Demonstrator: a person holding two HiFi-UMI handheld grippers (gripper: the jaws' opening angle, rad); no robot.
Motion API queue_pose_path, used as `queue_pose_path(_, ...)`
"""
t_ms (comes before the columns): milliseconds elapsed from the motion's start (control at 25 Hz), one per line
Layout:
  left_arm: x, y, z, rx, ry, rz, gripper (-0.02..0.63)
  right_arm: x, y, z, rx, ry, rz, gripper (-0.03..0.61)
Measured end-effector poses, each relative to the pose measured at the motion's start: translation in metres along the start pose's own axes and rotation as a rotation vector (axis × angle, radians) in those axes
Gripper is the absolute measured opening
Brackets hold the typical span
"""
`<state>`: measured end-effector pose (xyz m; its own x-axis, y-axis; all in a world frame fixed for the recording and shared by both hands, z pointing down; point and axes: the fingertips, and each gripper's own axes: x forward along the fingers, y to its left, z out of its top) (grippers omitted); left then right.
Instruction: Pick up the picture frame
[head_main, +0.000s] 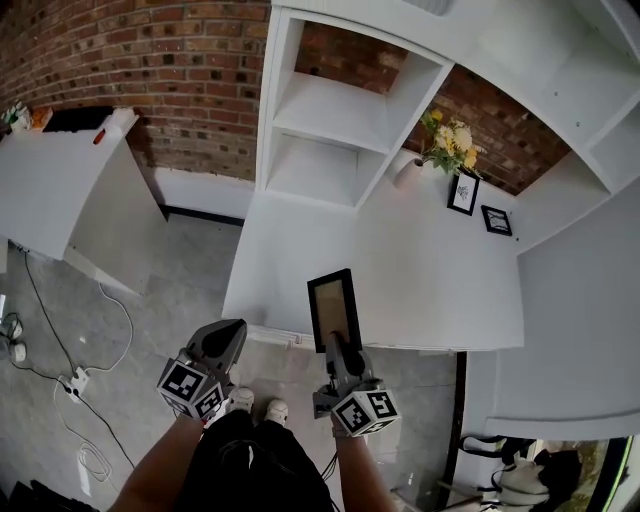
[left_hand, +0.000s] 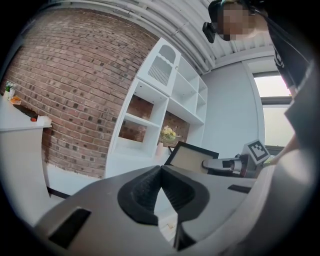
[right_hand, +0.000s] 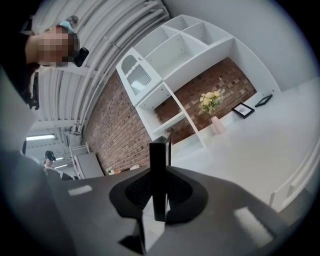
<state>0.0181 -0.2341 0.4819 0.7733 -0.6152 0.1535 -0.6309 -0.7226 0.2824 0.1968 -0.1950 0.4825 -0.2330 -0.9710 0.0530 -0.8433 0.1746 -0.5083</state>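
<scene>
A black picture frame (head_main: 334, 308) with a tan inside hangs over the near edge of the white table (head_main: 430, 280). My right gripper (head_main: 341, 345) is shut on its near edge. In the right gripper view the frame (right_hand: 160, 170) stands edge-on between the pads. In the left gripper view the frame (left_hand: 192, 157) shows to the right with the right gripper (left_hand: 220, 164) on it. My left gripper (head_main: 225, 338) hangs to the left of the frame, before the table edge; its jaws (left_hand: 161, 192) are shut with nothing between them.
At the back of the table stand a vase of yellow flowers (head_main: 445, 145) and two small black frames (head_main: 463, 192) (head_main: 496, 219). White shelves (head_main: 330, 110) rise along a brick wall (head_main: 150, 60). A white cabinet (head_main: 70, 180) stands to the left. Cables (head_main: 80, 385) lie on the floor.
</scene>
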Motion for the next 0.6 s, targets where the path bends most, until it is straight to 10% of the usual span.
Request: queue_pose_path(600, 0.001, 0.005, 0.035, 0.027, -0.054, 0.0, 0.005, 0.007, 0.02, 0.035, -0.18, -0.035, -0.002, 0.043)
